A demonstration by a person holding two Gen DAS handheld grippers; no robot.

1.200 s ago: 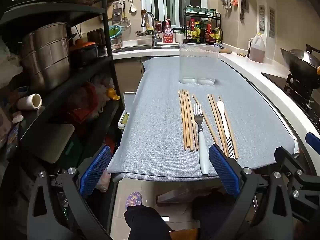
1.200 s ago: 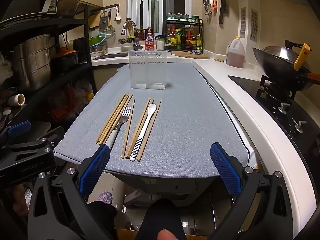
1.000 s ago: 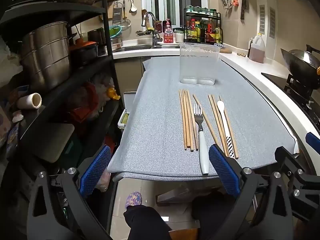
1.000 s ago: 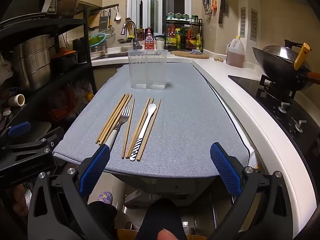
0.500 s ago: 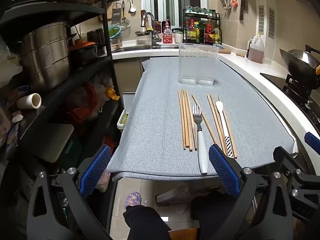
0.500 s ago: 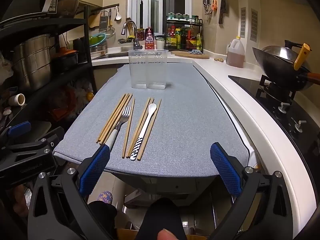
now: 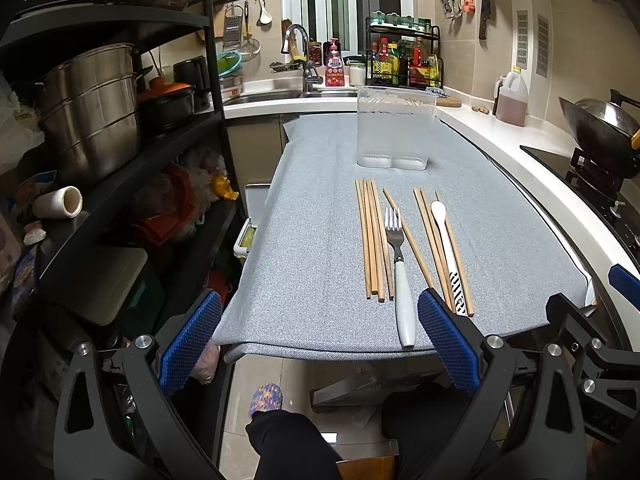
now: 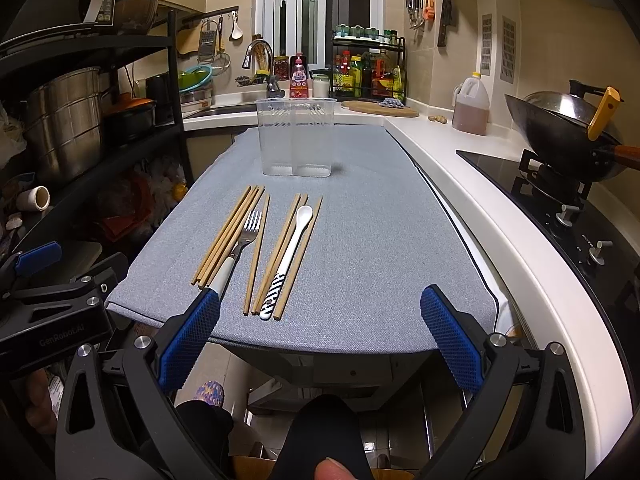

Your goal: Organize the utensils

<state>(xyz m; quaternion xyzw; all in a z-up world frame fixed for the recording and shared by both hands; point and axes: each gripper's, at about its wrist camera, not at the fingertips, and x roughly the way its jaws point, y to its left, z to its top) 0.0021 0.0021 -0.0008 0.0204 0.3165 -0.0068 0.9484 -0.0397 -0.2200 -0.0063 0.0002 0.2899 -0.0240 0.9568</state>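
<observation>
My left hand-held gripper and right hand-held gripper both hang wide open, holding nothing, off the near edge of the counter. On its grey cloth lie chopsticks, a fork and a spoon, with the clear holder beyond. Only my right view shows the wok's yellow handle; only my left shows the white bin beside the counter.
</observation>
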